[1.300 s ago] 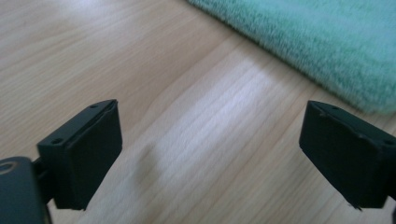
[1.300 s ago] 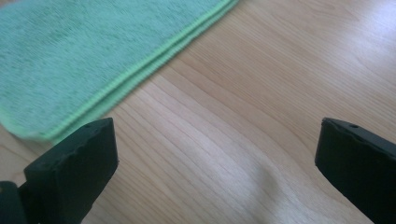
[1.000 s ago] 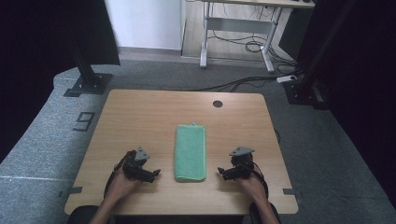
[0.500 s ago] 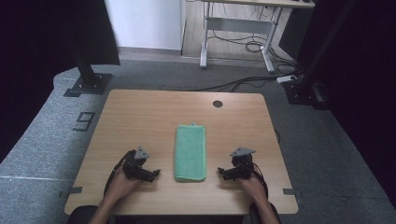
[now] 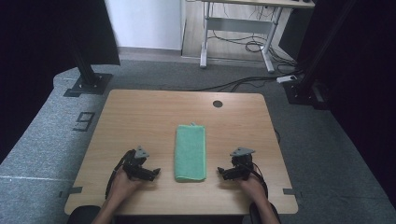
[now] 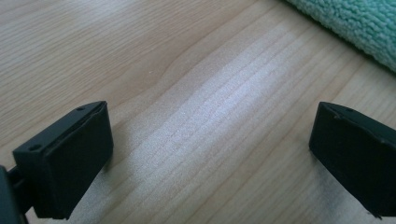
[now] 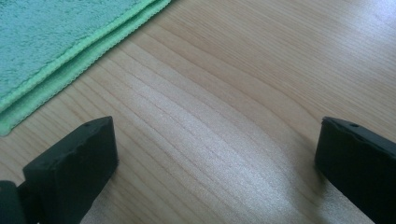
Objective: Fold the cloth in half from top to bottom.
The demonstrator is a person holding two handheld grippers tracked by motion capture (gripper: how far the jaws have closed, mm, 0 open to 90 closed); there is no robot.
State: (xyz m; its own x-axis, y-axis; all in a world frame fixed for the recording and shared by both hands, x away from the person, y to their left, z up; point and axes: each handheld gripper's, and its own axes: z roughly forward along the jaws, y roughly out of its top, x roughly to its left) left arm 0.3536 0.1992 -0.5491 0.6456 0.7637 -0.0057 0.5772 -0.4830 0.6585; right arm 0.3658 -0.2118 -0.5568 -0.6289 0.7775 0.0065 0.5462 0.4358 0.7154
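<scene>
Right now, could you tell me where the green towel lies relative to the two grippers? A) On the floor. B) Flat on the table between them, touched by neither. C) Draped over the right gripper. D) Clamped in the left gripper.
B: the towel lies flat on the table, between the open left gripper and the open right gripper, clear of both.

The towel (image 5: pixel 190 151) is light green and fluffy, with a brighter green edge. The table (image 5: pixel 149 116) is pale brown wood with thin wavy lines. Both grippers have black jaws. The floor (image 5: pixel 42 140) is grey.
</scene>
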